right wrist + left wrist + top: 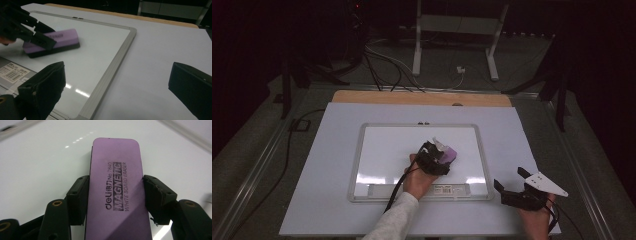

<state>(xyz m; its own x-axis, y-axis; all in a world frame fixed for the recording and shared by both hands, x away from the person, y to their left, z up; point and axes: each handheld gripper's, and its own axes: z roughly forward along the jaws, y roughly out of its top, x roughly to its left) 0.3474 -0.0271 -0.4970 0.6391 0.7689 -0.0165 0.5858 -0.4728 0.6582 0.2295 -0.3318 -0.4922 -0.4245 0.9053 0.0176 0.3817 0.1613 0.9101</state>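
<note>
High view showed the left hand-held gripper (443, 152) over the middle of the whiteboard (377, 150), its jaws pinching a purple eraser (116, 190) across its narrow width. That eraser lay flat on the board, its long axis running straight ahead of the jaws, toward the table's far right corner. The right hand-held gripper (512, 182) sat spread and empty near the table's near right corner, off the board, so the left hand was the nearer one for wiping.
</note>
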